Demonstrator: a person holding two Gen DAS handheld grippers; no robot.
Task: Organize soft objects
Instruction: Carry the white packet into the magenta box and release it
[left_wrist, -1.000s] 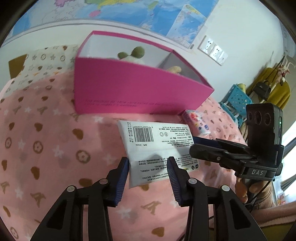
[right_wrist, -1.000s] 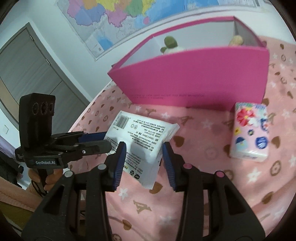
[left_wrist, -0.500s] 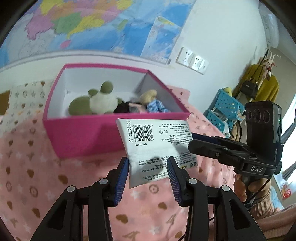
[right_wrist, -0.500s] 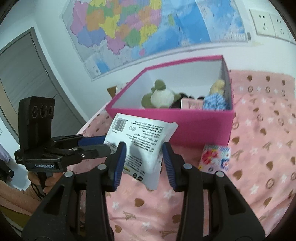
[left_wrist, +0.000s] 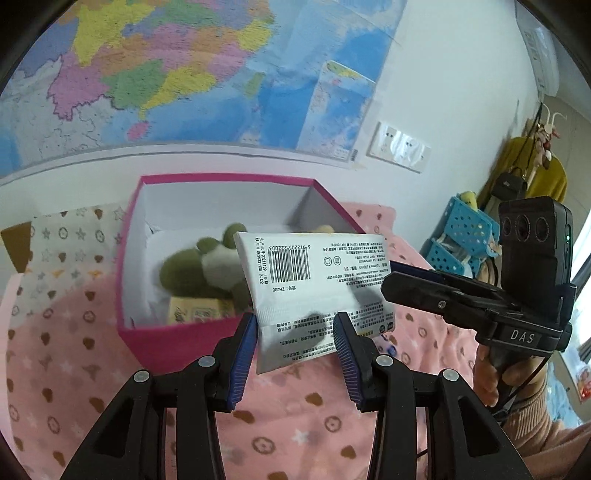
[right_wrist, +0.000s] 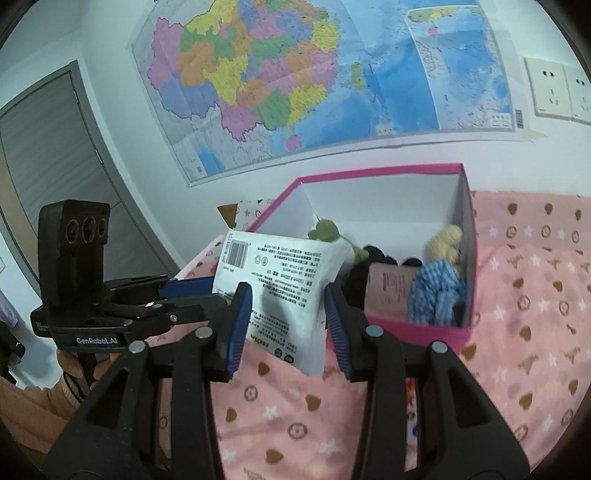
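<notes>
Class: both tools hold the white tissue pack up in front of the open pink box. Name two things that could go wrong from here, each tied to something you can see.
1. The left tool and right tool each pinch the soft tissue pack; if they drift apart, it may stretch or slip free.
2. The pink box already holds a green plush toy and a doll, so the pack may land on them and sit proud.

White tissue pack (left_wrist: 314, 291), barcode and small print facing camera, hung mid-frame, tilted, above near rim of open pink box (left_wrist: 177, 336). Inside box: green-and-white plush (left_wrist: 195, 266), blond doll in blue checked clothes (right_wrist: 439, 284), pinkish packet (right_wrist: 388, 291). Floral tissue pack (right_wrist: 412, 406) lay lower centre-right, mostly hidden.
</notes>
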